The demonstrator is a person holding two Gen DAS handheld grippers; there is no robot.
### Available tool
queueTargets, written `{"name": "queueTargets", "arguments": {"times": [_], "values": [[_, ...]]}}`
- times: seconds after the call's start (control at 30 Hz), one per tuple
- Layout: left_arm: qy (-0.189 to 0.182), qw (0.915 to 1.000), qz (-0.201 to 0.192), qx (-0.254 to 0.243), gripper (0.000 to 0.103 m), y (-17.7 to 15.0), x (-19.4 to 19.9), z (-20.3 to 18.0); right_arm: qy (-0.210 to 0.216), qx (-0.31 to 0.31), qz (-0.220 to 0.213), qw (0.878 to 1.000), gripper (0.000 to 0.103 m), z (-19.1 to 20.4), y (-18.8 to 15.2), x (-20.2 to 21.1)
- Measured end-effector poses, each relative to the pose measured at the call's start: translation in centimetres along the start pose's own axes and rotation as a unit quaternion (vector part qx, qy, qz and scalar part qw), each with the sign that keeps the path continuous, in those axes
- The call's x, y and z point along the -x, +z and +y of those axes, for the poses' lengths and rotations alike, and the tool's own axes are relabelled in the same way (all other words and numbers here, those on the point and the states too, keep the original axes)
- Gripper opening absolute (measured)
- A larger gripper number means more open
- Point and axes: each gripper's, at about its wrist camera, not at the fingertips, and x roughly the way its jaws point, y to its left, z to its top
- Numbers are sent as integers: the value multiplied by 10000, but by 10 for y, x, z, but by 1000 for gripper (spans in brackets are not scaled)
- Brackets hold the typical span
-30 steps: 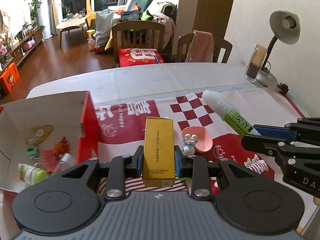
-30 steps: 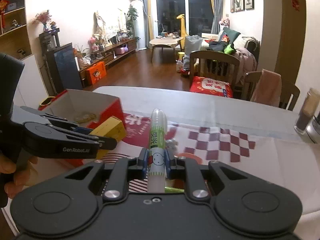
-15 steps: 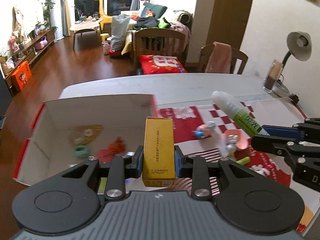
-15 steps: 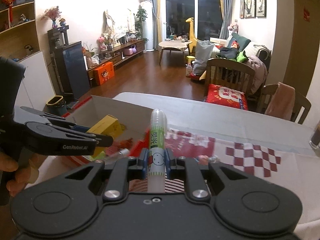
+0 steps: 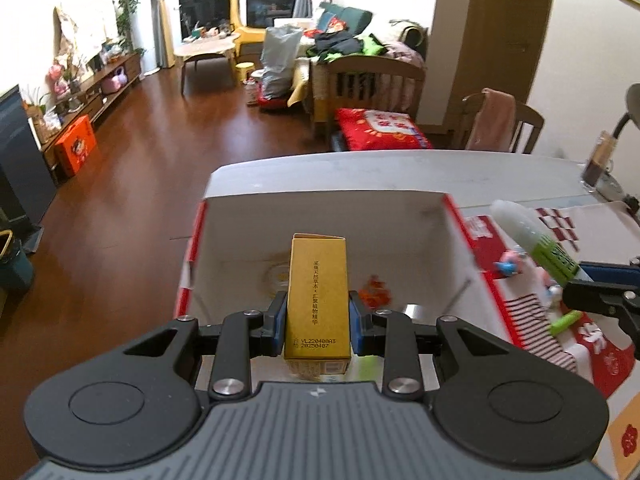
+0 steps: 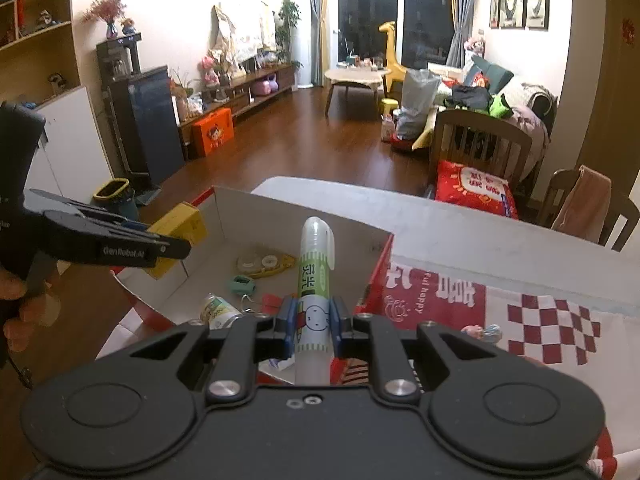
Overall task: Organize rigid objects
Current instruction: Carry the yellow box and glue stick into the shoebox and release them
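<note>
Box (image 5: 320, 216) lies straight ahead of and below L gripper (image 5: 318, 316), open top up; R gripper (image 6: 313, 326) sits over its near right corner, so L looks nearer a clear drop. L jaws clamped on yellow carton (image 5: 317, 296), long axis pointing fwd along fingers. R jaws narrow, clamped on glue stick (image 6: 314, 280), also fwd, tip over box floor w/ small items inside.

Yellow carton (image 5: 317, 300) hides box (image 5: 320, 216) floor middle; small toys (image 5: 510, 260) blurred; lamp (image 5: 632, 108) cropped.
</note>
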Motion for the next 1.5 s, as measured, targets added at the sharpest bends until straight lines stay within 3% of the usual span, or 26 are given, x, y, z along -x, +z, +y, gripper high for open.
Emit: {"name": "queueTargets", "arguments": {"times": [0.5, 0.8, 1.2, 1.5], "values": [[13, 9976, 628, -305, 29, 21, -92, 30, -201, 69, 726, 9971, 16, 28, 8, -92], [-9, 9952, 970, -160, 29, 24, -134, 33, -259, 70, 1202, 9924, 16, 36, -1, -138], [-54, 9903, 1381, -163, 29, 19, -154, 30, -314, 204, 1497, 9880, 16, 48, -9, -150], [-49, 9880, 1535, -128, 29, 22, -157, 33, -161, 120, 1610, 9868, 26, 47, -6, -144]]}}
